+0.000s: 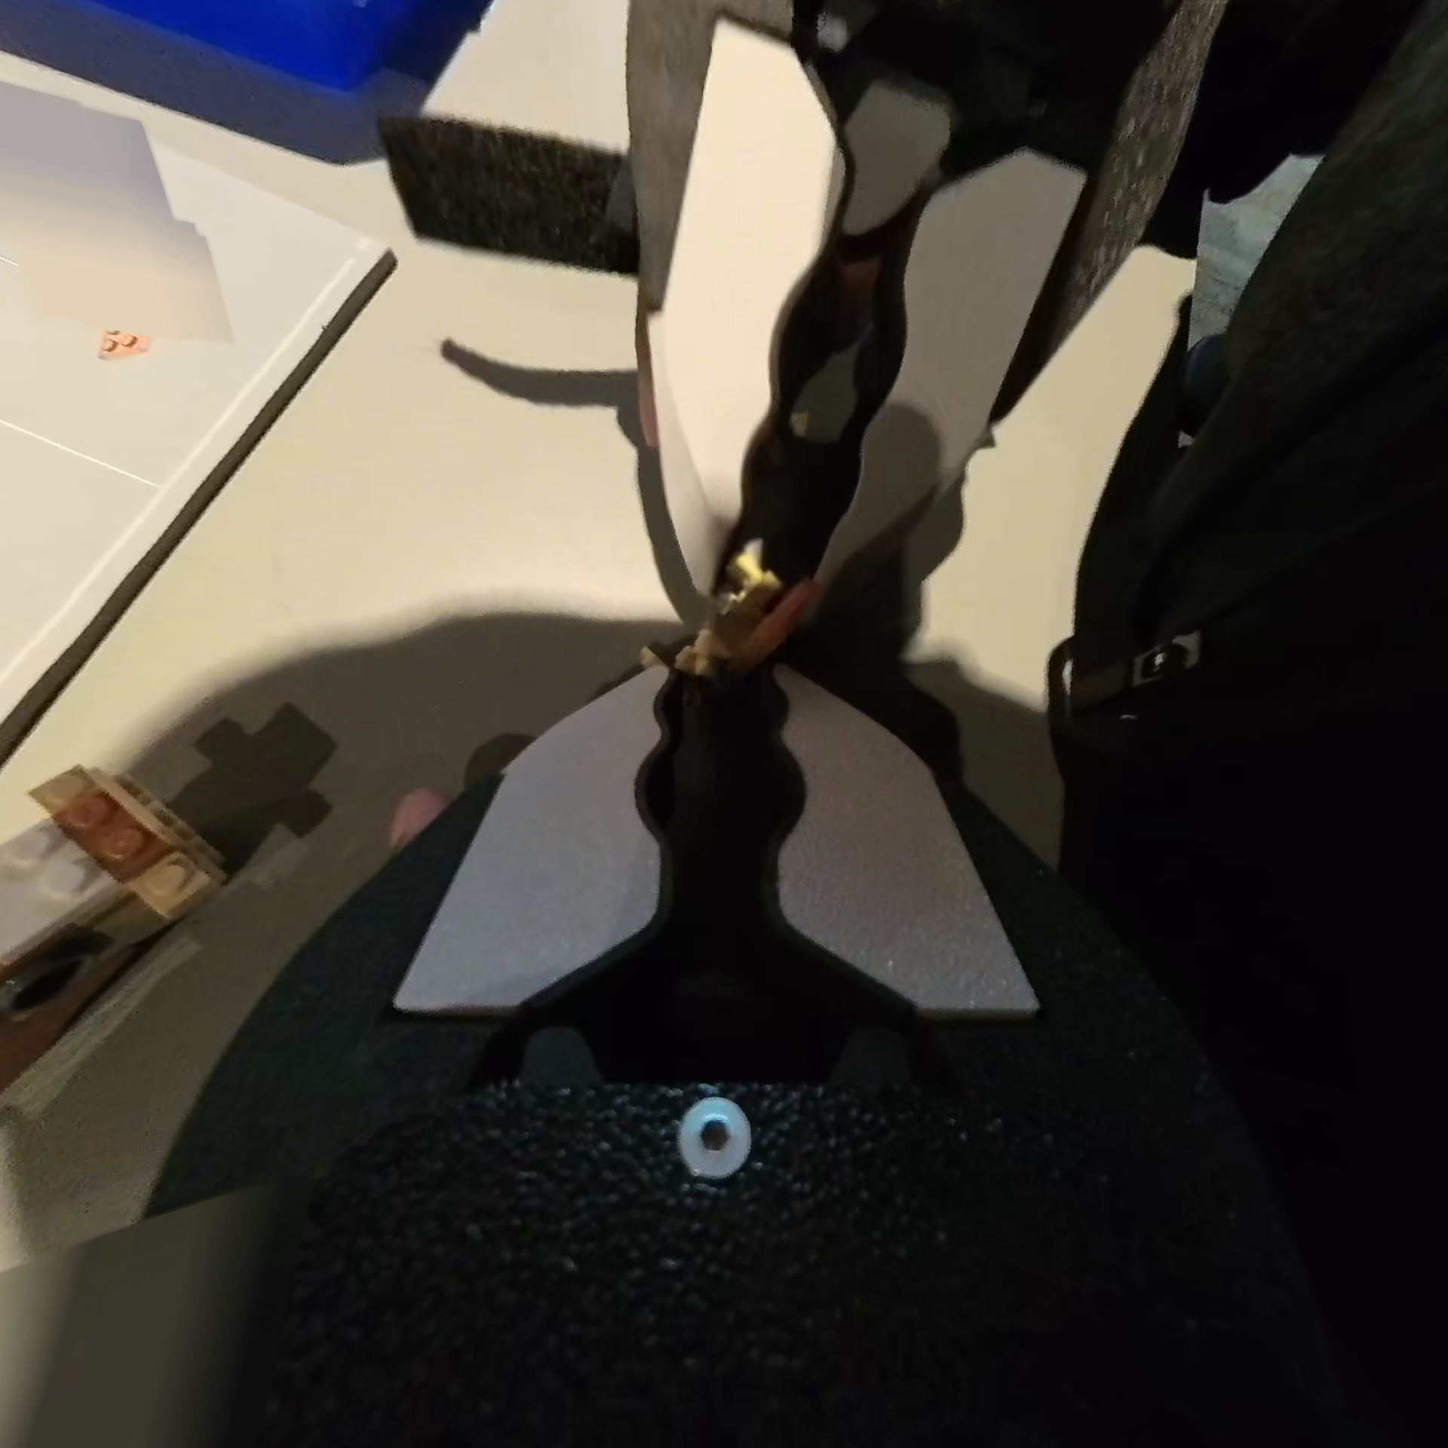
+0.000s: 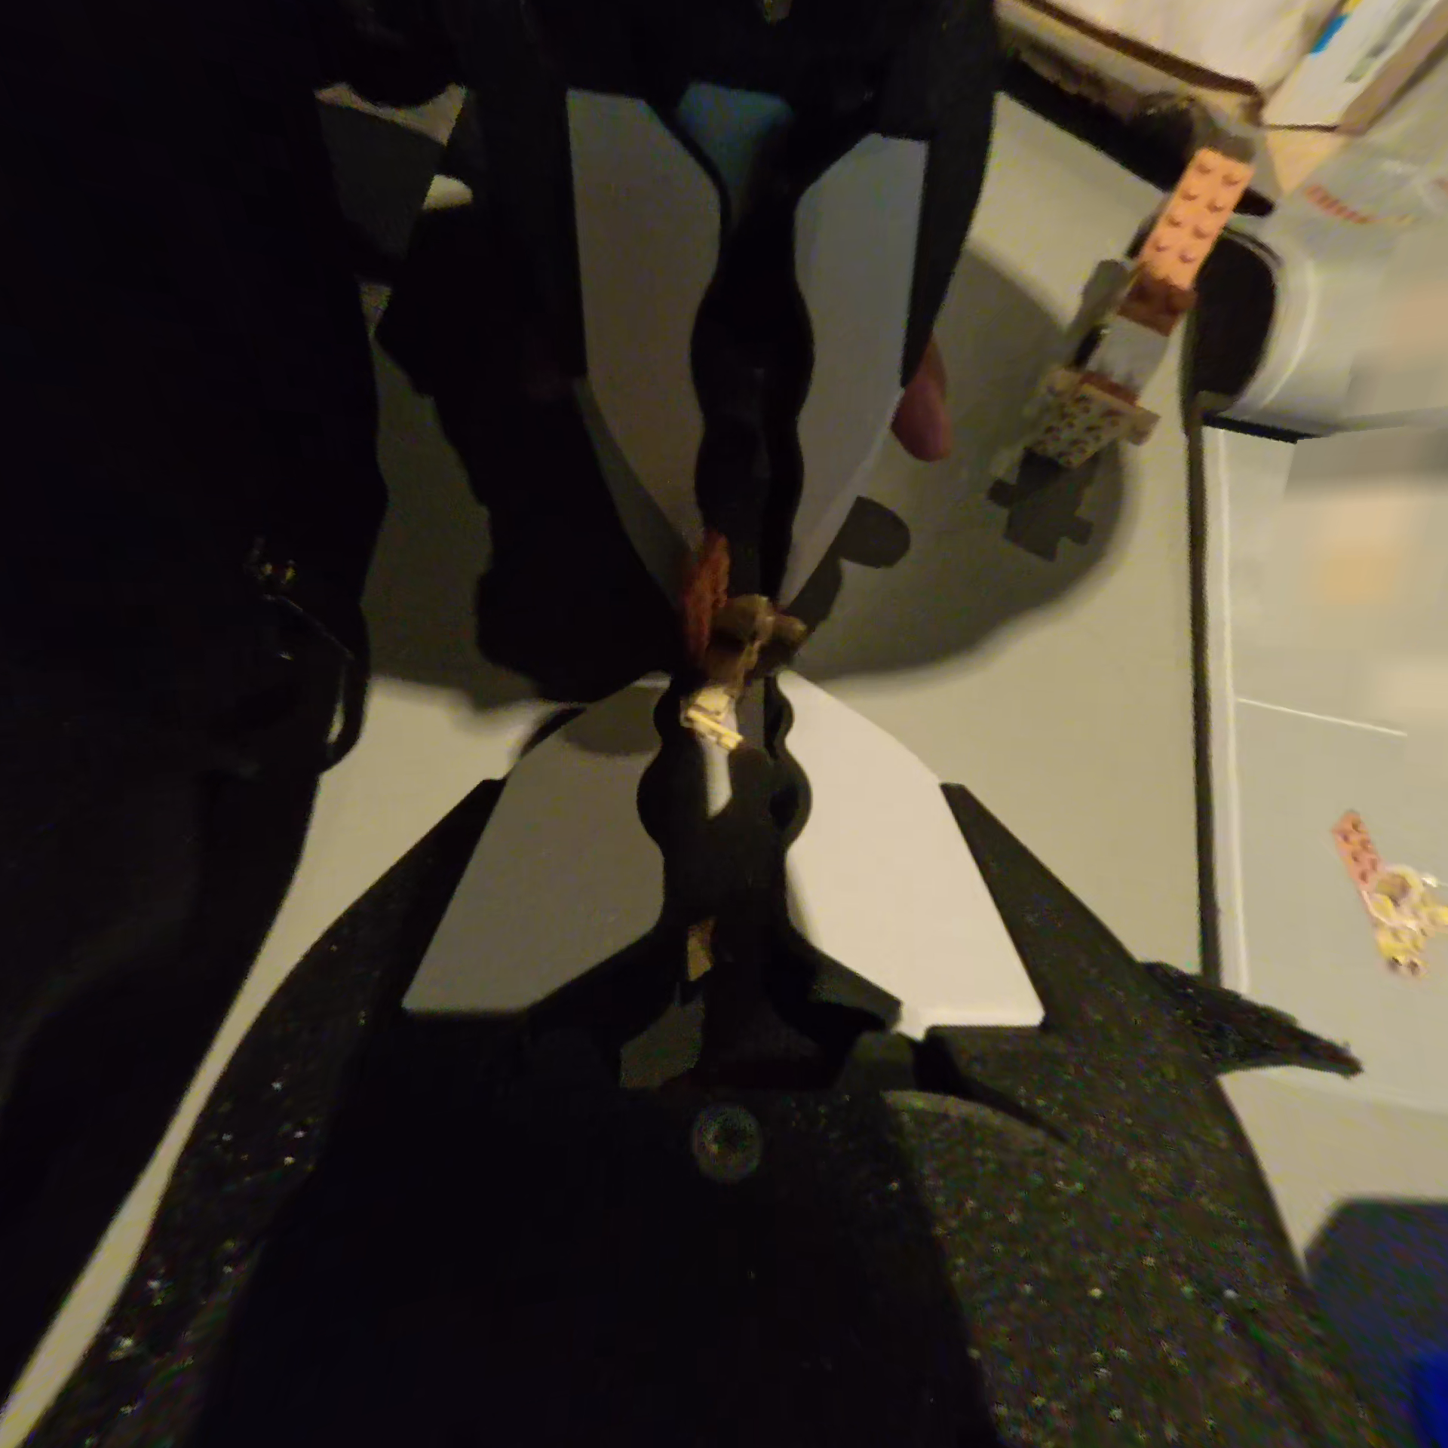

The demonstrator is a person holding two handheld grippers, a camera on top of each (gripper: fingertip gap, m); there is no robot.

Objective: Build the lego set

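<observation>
Lego pieces (image 1: 733, 619), small, tan and brown, hang above the surface (image 1: 439, 501), pinched between your left tool (image 1: 717, 666) and right tool (image 2: 725, 689), both closed on them tip to tip. They look light, stiff and slick, so keep hold by their flat sides and squeeze gently.

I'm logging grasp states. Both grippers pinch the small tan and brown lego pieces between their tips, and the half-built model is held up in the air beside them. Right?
Not quite. The half-built model rests on the table, casting a shadow in the right wrist view. The left gripper and right gripper do pinch the small lego pieces.
</observation>
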